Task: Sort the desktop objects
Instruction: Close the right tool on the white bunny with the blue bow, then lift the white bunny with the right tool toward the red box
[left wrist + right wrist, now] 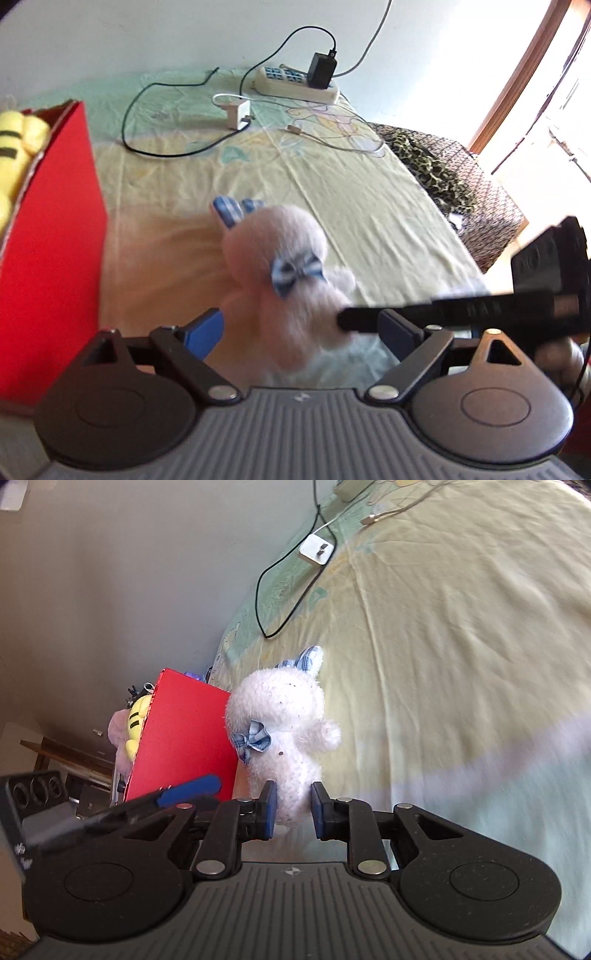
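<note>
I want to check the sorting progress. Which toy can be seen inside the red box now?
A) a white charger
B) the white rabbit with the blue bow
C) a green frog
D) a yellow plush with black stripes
D: the yellow plush with black stripes sits in the red box, while the white rabbit is outside it, between the fingers of the right gripper.

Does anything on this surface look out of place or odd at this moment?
Mostly the cables: a black cable and a white cable sprawl loose over the yellow-green sheet, beside an unplugged white charger. The white plush rabbit with a blue checked bow shows small dark specks on its fur.
</note>
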Demonstrator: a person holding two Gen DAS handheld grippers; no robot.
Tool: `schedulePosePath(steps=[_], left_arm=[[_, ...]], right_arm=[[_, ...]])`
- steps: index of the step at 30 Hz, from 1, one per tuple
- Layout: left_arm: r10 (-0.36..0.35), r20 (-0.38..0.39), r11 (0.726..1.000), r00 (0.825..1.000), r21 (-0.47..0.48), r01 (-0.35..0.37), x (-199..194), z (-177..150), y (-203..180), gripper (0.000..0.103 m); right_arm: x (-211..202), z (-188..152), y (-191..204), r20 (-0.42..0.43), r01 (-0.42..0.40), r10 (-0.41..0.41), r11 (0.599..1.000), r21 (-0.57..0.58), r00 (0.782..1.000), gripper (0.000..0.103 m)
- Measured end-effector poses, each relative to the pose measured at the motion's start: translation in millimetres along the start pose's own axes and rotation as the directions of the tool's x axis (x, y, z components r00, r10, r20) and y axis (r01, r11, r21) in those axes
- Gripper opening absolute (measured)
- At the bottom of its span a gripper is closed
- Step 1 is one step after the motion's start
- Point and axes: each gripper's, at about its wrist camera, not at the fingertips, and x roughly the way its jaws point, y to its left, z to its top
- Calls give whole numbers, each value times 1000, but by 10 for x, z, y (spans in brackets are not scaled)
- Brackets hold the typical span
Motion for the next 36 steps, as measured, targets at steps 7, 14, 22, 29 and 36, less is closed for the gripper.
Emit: schedulePosePath(steps=[7, 14, 22, 29, 36], left_arm=[[-41, -61, 998, 997, 35, 43, 170, 61, -132, 81], [8, -78, 997, 997, 75, -2, 279, 179, -8, 80], [-88, -130, 995, 988, -52, 82, 546, 181, 296, 74], [-127, -126, 989, 984, -92, 116, 572, 188, 397, 75], [-70, -130, 996, 989, 36, 76, 586, 138, 119, 70]], right_arm=[[-432, -73, 66, 98, 57, -61, 997, 46, 993, 27], [-175, 161, 154, 161, 44, -45, 999, 14, 986, 42], [410, 306, 51, 12, 32, -32, 999, 32, 999, 42], [568, 417, 16, -62, -12, 16, 999, 53, 998, 42], [531, 331, 133, -130, -7, 8, 1000, 9, 991, 39]])
